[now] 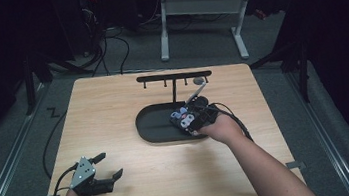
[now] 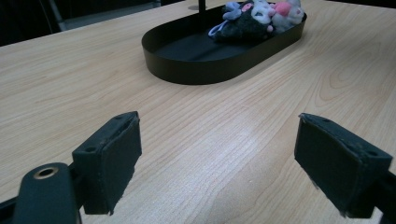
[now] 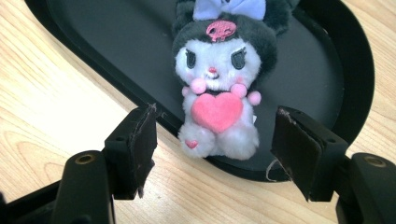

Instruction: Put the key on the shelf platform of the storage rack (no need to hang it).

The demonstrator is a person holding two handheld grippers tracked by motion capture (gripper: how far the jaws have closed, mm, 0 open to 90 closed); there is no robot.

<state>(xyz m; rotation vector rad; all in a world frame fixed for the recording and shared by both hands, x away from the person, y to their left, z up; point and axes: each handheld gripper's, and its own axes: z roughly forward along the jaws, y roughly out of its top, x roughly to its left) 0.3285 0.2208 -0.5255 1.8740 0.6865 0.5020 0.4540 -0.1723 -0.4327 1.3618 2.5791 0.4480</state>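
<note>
Over tray (image 3: 355,70), right tongs (image 3: 212,144) agape around plush (image 3: 219,93): soft, light; pinch belly. Left tongs (image 2: 219,158) agape, idle.

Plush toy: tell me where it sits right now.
The plush toy lies in the black oval tray, at the end nearest the right tongs, whose open jaws flank it. In the high view it is right of the table's centre.

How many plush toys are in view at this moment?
1: a plush toy lies at one end of the black oval tray, its feet on the rim, between the right gripper and its open jaws. Nothing seems hidden.
</note>
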